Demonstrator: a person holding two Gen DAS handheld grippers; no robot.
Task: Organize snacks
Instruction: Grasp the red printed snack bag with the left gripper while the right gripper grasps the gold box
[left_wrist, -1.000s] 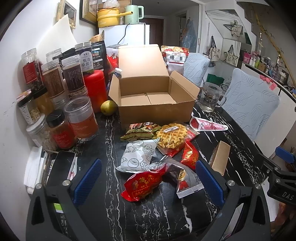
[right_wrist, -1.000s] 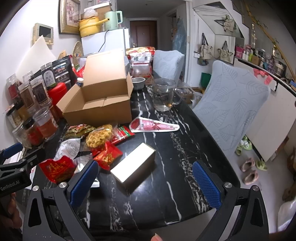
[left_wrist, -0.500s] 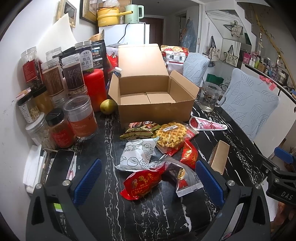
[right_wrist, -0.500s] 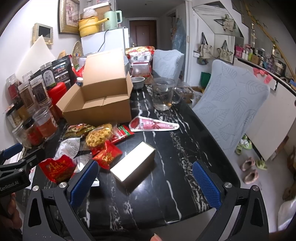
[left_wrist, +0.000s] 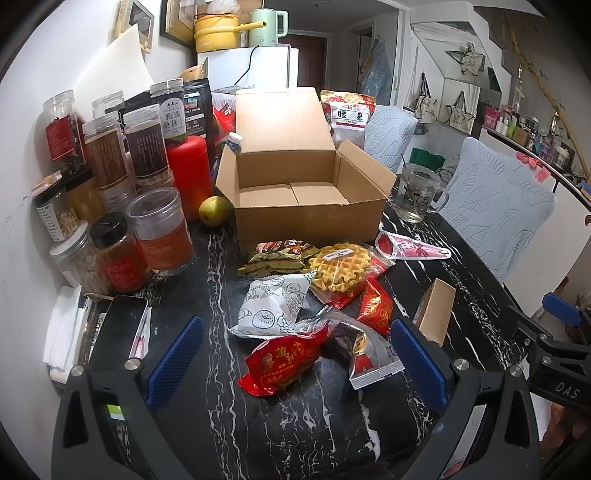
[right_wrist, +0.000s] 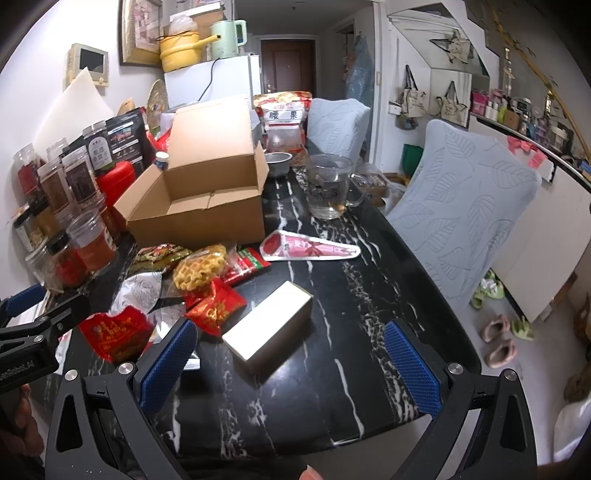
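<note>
Snacks (left_wrist: 325, 295) loose on marble table (left_wrist: 221, 424) before empty cardboard box (left_wrist: 306, 206); left gripper (left_wrist: 295, 358) and right gripper (right_wrist: 288, 362) both wide, holding nothing; packing unstarted, next likely closing on red packet (left_wrist: 284, 360).

A: Ahead of you on the counter (left_wrist: 221, 266), what's where?
B: Open carton (left_wrist: 310, 206) at the back. Snack packets (left_wrist: 317, 295) heaped just before it. Jars (left_wrist: 110, 192) crowd your left. Mug (left_wrist: 417, 192) right of the carton, cone packet (left_wrist: 410, 248) before the mug.
A: And the small box (right_wrist: 269, 328)?
B: Right of the heap.
</note>
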